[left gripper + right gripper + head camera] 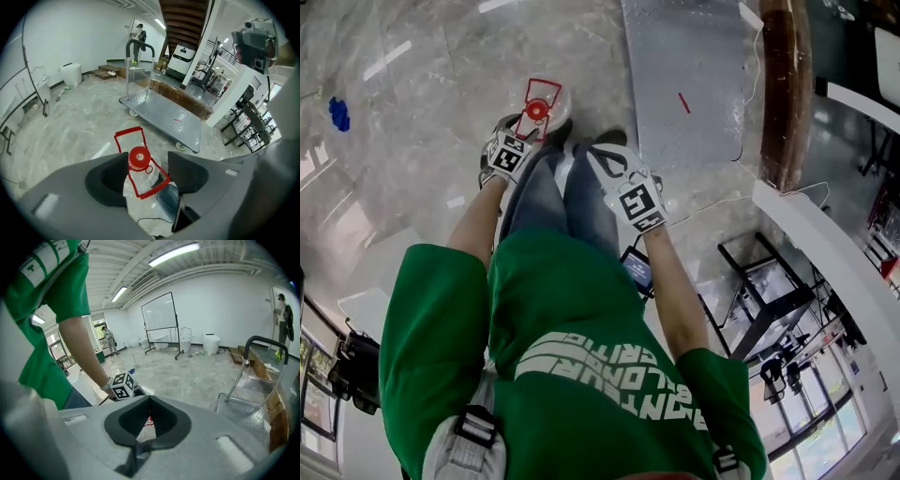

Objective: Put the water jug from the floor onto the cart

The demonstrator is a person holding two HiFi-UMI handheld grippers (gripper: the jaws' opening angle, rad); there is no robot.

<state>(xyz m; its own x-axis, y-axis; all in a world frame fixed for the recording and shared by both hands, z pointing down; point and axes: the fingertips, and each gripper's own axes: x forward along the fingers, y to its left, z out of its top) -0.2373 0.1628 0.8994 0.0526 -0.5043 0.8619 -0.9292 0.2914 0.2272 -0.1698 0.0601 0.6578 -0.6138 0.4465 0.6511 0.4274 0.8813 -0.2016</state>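
Marble floor [412, 122], pale and glossy, fills most of the head view. On it stands the cart [684, 84], a flat metal deck on small wheels with a hoop handle at its far end. The person, in a green shirt [562, 319] and jeans [558, 197], bends over the water jug [539, 108]. The clear jug, with its red cap and red frame handle, sits on the floor near the cart but apart from it. The left tool [534, 127] hangs over the jug's top with its jaws apart. In the left gripper view the red cap stands between them, close to the left jaw, and neither pad presses on it. The right tool [605, 155] lies just beside the jug with its jaws together at the tips and nothing held between them.
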